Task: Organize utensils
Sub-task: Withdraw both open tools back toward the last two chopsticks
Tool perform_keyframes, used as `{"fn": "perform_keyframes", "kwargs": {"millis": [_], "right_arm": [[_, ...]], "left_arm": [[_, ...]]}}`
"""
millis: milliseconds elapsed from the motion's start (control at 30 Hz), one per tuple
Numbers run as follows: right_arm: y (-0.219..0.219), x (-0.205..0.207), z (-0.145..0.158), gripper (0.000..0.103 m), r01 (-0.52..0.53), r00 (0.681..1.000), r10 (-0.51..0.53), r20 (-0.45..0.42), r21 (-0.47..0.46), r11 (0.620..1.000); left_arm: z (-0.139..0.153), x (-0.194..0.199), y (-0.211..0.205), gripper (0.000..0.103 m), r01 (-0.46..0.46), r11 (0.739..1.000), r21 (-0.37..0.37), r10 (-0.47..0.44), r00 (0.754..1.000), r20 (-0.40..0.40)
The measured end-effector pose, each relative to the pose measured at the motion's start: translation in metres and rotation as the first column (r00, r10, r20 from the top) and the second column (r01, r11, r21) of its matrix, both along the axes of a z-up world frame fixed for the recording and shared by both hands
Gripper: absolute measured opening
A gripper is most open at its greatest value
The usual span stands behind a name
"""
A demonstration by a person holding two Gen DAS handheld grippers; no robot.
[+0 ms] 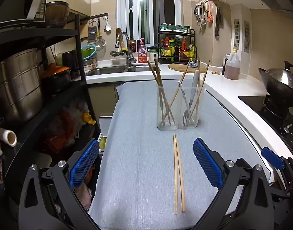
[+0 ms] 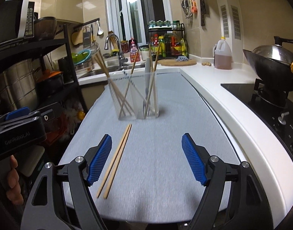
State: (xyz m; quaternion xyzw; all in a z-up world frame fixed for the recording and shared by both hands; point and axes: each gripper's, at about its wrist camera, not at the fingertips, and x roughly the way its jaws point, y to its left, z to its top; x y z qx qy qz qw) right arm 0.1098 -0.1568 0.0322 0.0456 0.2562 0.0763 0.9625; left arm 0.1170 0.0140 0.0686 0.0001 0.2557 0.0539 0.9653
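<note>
Chopsticks (image 1: 178,174), two of them, lie side by side on the padded worktop (image 1: 138,153) just short of the clear holder (image 1: 180,108), between the left tongs' (image 1: 146,164) wide-open, empty pads. Six chopsticks, one fork and one white-handled utensil already stand inside. From the right wrist, the right tongs (image 2: 146,159) gape empty beside the same loose pair (image 2: 115,161), apparently the last left to stow.

Each black gripper (image 1: 146,164) has blue ribbed pads (image 2: 99,160) and silver screws.
</note>
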Motion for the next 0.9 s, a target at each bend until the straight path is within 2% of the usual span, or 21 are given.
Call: {"fn": "perform_keyframes", "kwargs": {"millis": [400, 567, 633, 800, 900], "right_arm": [[0.013, -0.023, -0.027, 0.075, -0.043, 0.998, 0.041, -0.050, -0.026, 0.999], [0.015, -0.021, -0.042, 0.074, -0.044, 0.997, 0.042, -0.066, -0.029, 0.999], [0.018, -0.019, -0.050, 0.069, -0.062, 0.995, 0.059, -0.079, -0.027, 0.998], [0.033, -0.008, -0.072, 0.043, -0.114, 0.984, 0.113, -0.137, 0.001, 0.994], [0.046, -0.001, -0.084, 0.040, -0.139, 0.976, 0.140, -0.169, 0.019, 0.990]], "left_arm": [[-0.032, -0.027, 0.011, 0.095, -0.050, 0.999, -0.007, 0.050, 0.998, -0.048], [-0.050, -0.034, 0.029, 0.095, -0.106, 0.994, 0.017, 0.107, 0.992, -0.069], [-0.056, -0.034, 0.037, 0.095, -0.131, 0.991, 0.024, 0.133, 0.988, -0.085], [-0.074, -0.039, 0.060, 0.095, -0.193, 0.981, 0.010, 0.193, 0.972, -0.131], [-0.081, -0.041, 0.072, 0.095, -0.220, 0.976, -0.002, 0.217, 0.965, -0.150]]}}
